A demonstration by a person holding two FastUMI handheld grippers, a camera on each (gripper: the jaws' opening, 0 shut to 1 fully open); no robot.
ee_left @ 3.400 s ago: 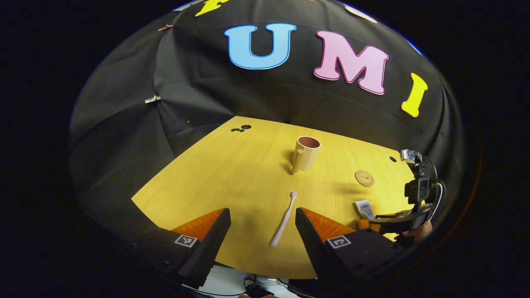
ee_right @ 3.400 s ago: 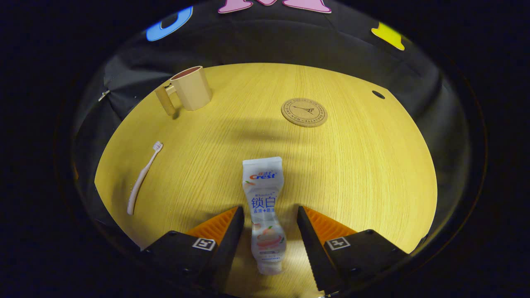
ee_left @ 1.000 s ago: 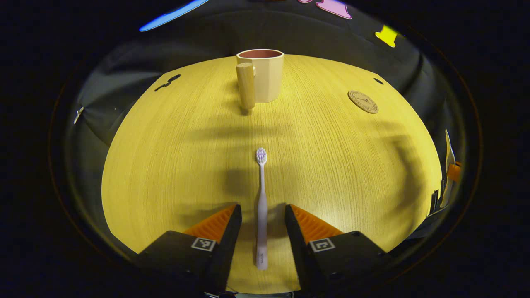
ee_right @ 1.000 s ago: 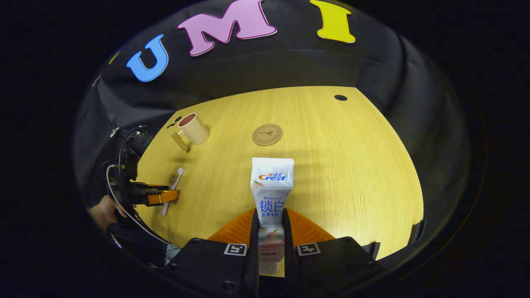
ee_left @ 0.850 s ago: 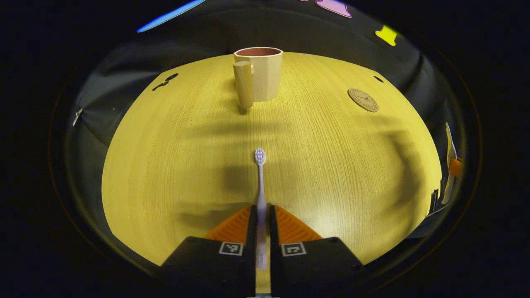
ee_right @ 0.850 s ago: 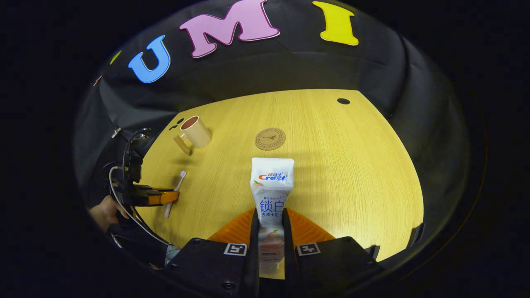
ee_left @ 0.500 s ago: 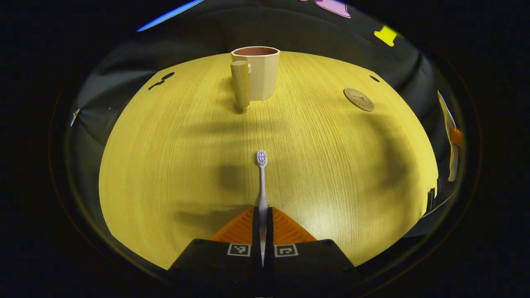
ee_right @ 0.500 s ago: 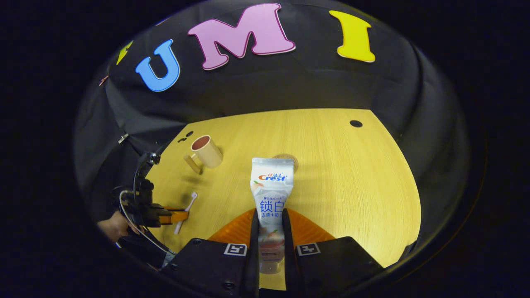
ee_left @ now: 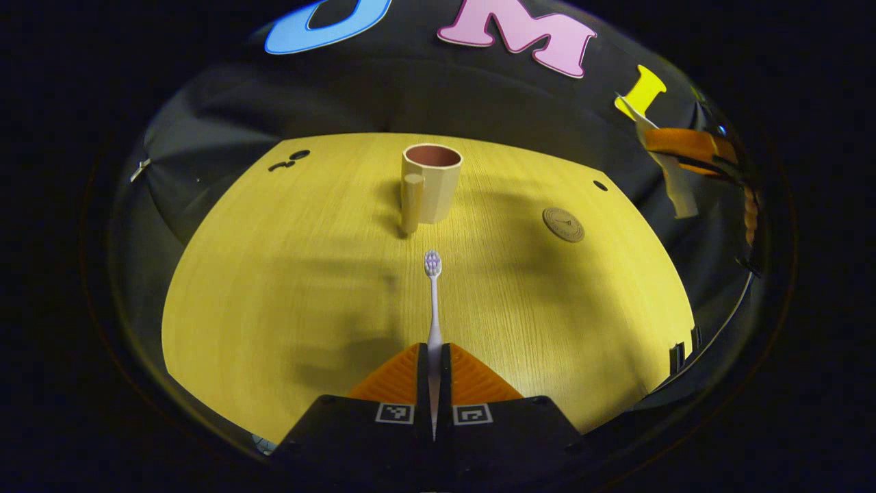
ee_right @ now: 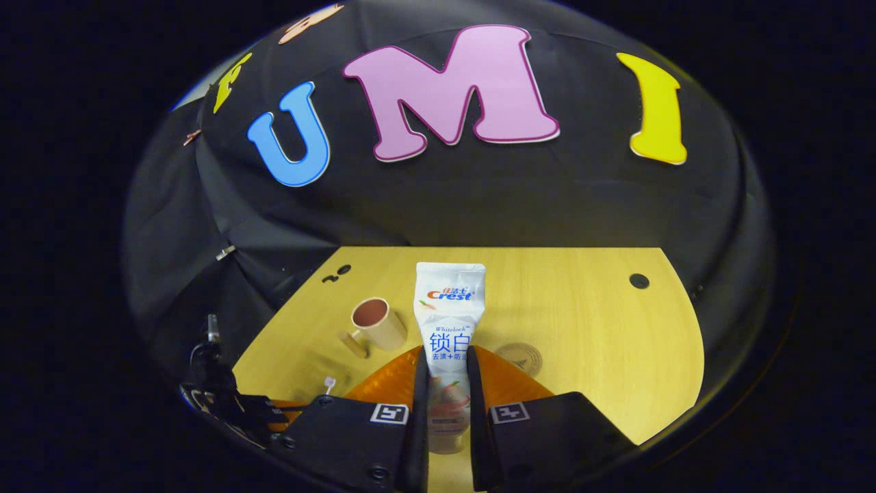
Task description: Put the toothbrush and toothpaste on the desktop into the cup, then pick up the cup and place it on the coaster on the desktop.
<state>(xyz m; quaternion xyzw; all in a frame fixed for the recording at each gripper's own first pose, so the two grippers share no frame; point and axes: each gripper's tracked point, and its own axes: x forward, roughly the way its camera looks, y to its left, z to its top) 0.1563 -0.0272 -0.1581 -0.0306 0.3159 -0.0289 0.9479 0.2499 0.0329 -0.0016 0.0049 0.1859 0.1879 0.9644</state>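
Note:
A pale toothbrush (ee_left: 434,311) points bristles-first toward the beige cup (ee_left: 431,181), with my left gripper (ee_left: 433,363) shut on its handle and holding it above the wooden table (ee_left: 274,274). The round cork coaster (ee_left: 563,224) lies right of the cup. High above the table, my right gripper (ee_right: 448,383) is shut on the lower part of a white toothpaste tube (ee_right: 449,315), which stands upright between the fingers. Below it sit the cup (ee_right: 378,323) and, partly hidden, the coaster (ee_right: 520,357). The right gripper (ee_left: 684,144) also hangs at the upper right of the left gripper view.
The table (ee_right: 582,322) ends at the black cloth wall behind. Small round holes (ee_right: 639,280) mark its far corners. The left gripper (ee_right: 233,404) sits low at the left of the right gripper view, with the toothbrush head (ee_right: 329,383) beside it.
My left gripper shut on the toothbrush and raised it off the table. My right gripper carried the toothpaste much higher, so the table sank in its view.

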